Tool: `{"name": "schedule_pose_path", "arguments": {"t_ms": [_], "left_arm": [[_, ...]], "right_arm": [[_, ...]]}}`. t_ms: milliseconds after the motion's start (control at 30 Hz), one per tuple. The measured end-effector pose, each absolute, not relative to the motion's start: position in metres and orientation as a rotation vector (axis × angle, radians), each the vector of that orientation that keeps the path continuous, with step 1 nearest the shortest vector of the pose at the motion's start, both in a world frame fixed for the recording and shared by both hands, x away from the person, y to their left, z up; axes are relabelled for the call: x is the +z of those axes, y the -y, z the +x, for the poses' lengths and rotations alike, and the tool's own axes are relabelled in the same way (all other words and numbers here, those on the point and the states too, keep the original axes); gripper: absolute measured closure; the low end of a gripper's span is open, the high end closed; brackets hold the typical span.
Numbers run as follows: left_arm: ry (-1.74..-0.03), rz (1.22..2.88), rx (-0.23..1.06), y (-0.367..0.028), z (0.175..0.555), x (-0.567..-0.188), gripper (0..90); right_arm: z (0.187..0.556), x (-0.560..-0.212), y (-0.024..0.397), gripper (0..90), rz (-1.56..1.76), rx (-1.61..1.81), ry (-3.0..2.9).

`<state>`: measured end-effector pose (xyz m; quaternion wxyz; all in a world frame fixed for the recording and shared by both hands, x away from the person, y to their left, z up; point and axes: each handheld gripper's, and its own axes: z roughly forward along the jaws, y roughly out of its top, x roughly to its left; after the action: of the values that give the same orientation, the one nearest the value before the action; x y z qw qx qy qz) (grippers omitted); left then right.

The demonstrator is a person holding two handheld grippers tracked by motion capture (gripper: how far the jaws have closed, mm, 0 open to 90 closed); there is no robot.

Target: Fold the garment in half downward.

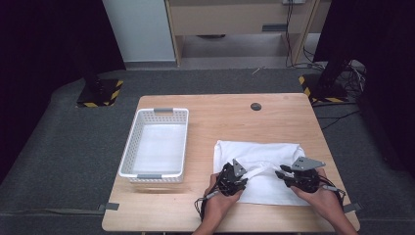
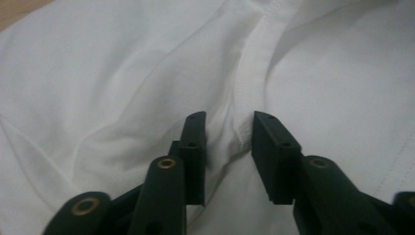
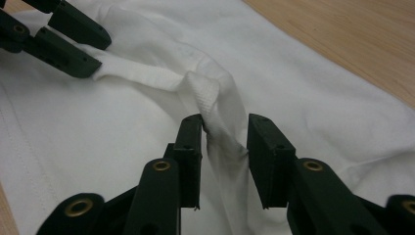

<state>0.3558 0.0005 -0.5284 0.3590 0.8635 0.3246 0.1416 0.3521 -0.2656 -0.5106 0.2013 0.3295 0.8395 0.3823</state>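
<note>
White garment flat on wooden table, right of centre, near the front edge; folded roughly into a rectangle. White basket to its left, well apart.

Left gripper at garment's front-left part, held in left hand. Jaws partly apart in left gripper view, a ribbed hem running up between them; left jaw against bunched cloth, right jaw with a slim gap beside the hem. Firm pinch or loose: cannot tell.

Right gripper at front-right part, right hand behind it. Jaws partly apart in right gripper view, a raised fold of ribbed fabric between them, touching left jaw, right jaw close beside. Clamped or not: cannot tell.

Ribbed band stretched between the two grippers, lifted slightly off the rest of the cloth.
</note>
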Motion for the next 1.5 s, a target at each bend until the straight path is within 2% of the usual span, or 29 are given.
{"name": "schedule_pose_path", "arguments": {"t_ms": [100,167,300,667,867,967,1067,1233,1367,1500], "left_arm": [[-0.850,2.227,0.350,-0.002,0.360,-0.527,77.7],[-0.848,2.225,0.354,-0.003,0.360,-0.525,80.4],[-0.838,2.198,0.371,-0.006,0.359,-0.513,84.4],[-0.781,2.162,0.348,-0.016,0.338,-0.487,85.6],[-0.771,2.178,0.294,-0.022,0.323,-0.496,85.6],[-0.757,2.183,0.272,-0.022,0.317,-0.500,84.7],[-0.760,2.164,0.279,-0.022,0.312,-0.496,75.7],[-0.815,2.104,0.328,-0.027,0.315,-0.489,46.6],[-0.888,2.137,0.360,-0.030,0.326,-0.507,33.8],[-0.898,2.197,0.386,-0.031,0.330,-0.526,29.9]], "right_arm": [[0.352,-0.510,0.266,76.5,0.922,1.073,-2.347],[0.353,-0.509,0.266,80.9,0.925,1.079,-2.347],[0.353,-0.506,0.268,83.2,0.922,1.084,-2.343],[0.338,-0.477,0.273,82.8,0.783,1.008,-2.379],[0.320,-0.488,0.270,80.2,0.683,0.911,-2.486],[0.316,-0.497,0.273,72.0,0.690,0.884,-2.526],[0.312,-0.495,0.278,58.5,0.710,0.936,-2.527],[0.312,-0.479,0.286,41.0,0.878,1.120,-2.416],[0.324,-0.489,0.284,38.4,1.040,1.076,-2.324],[0.327,-0.511,0.278,37.1,1.063,1.010,-2.340]]}}
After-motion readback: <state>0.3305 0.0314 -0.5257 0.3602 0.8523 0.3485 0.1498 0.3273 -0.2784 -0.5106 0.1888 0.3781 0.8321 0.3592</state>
